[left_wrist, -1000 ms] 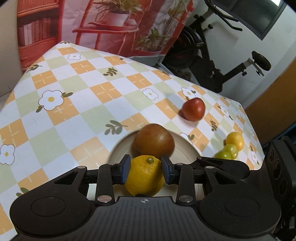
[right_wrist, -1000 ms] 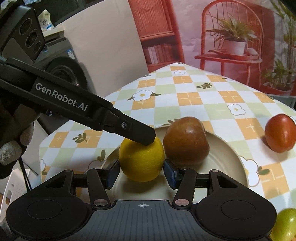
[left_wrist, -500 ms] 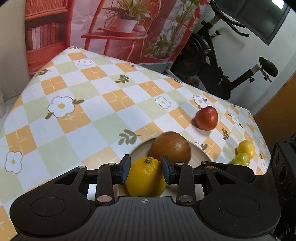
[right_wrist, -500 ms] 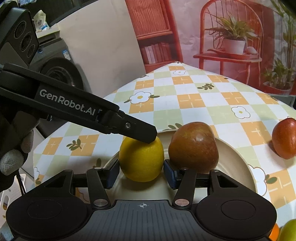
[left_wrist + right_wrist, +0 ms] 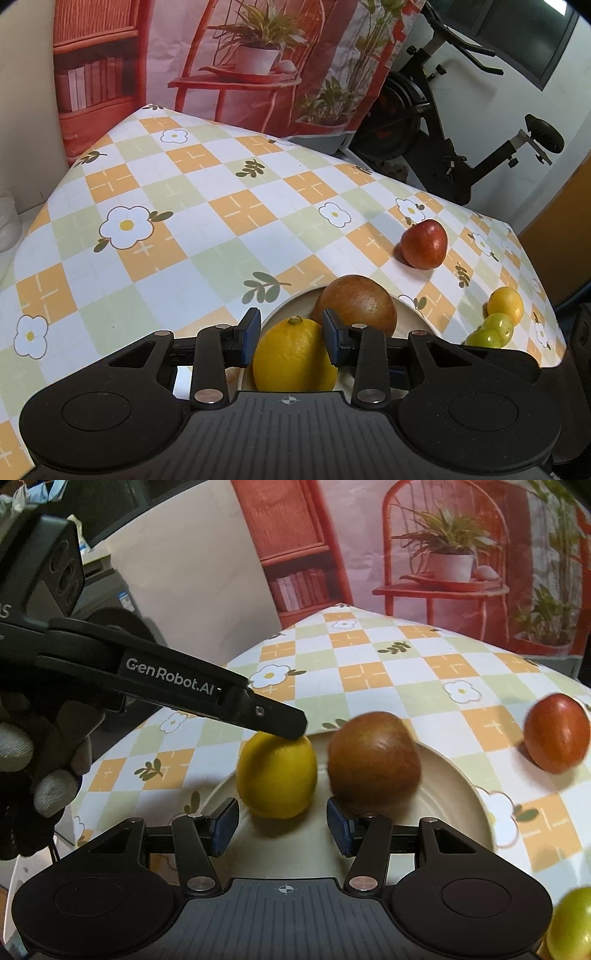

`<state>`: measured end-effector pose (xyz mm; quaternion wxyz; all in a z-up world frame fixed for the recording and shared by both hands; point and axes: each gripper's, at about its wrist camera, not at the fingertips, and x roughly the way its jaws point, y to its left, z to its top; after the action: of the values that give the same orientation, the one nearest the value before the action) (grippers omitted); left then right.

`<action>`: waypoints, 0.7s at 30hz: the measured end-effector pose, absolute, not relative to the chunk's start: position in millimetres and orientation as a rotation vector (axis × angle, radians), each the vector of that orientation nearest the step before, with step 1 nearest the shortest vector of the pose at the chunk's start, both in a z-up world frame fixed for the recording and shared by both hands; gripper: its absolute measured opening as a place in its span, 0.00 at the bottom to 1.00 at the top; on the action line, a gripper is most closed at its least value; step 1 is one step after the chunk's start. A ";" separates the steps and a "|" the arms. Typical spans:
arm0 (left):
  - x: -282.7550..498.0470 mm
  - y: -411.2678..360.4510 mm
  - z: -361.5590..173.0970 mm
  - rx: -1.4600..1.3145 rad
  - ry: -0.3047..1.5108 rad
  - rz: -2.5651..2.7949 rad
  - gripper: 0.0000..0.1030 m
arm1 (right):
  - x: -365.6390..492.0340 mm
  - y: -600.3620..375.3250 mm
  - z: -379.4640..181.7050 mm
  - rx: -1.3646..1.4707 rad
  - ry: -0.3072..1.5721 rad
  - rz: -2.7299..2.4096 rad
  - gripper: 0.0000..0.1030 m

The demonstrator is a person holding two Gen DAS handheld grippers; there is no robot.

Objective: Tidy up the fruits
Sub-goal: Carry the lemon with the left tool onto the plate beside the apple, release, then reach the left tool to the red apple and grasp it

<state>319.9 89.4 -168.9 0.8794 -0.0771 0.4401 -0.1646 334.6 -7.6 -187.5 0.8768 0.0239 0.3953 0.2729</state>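
A yellow lemon (image 5: 293, 356) and a brown round fruit (image 5: 356, 304) sit on a cream plate (image 5: 448, 794). My left gripper (image 5: 291, 332) stands around the lemon with a small gap at each pad, open. In the right wrist view its finger (image 5: 273, 718) rests over the lemon (image 5: 277, 775), next to the brown fruit (image 5: 373, 762). My right gripper (image 5: 282, 825) is open and empty, just in front of the lemon. A red apple (image 5: 424, 243) lies on the cloth beyond the plate.
An orange (image 5: 505, 305) and two green fruits (image 5: 491, 332) lie near the table's right edge; one green fruit (image 5: 570, 923) shows at the right wrist's lower corner. The checked tablecloth (image 5: 221, 221) drops off at the far edges. An exercise bike (image 5: 461, 140) stands behind.
My left gripper's jaws have opened slightly off the lemon and the gripper has pulled back and tilted. My right gripper has backed away from the lemon, which stays on the plate.
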 end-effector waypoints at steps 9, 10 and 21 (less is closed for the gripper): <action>322.9 83.5 -169.9 -0.157 0.913 -0.316 0.38 | 315.6 -45.4 -190.7 0.102 0.806 0.484 0.48; 322.9 83.1 -169.5 -0.156 0.913 -0.313 0.38 | 313.7 -49.4 -189.8 0.106 0.798 0.473 0.48; 318.3 83.0 -149.5 -0.125 0.841 -0.271 0.38 | 296.9 -86.6 -175.7 0.105 0.686 0.379 0.48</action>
<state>318.3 83.0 -149.5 0.9021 -0.0604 0.4066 -0.1310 296.9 -86.6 -175.7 0.9228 0.0512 0.3343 0.1847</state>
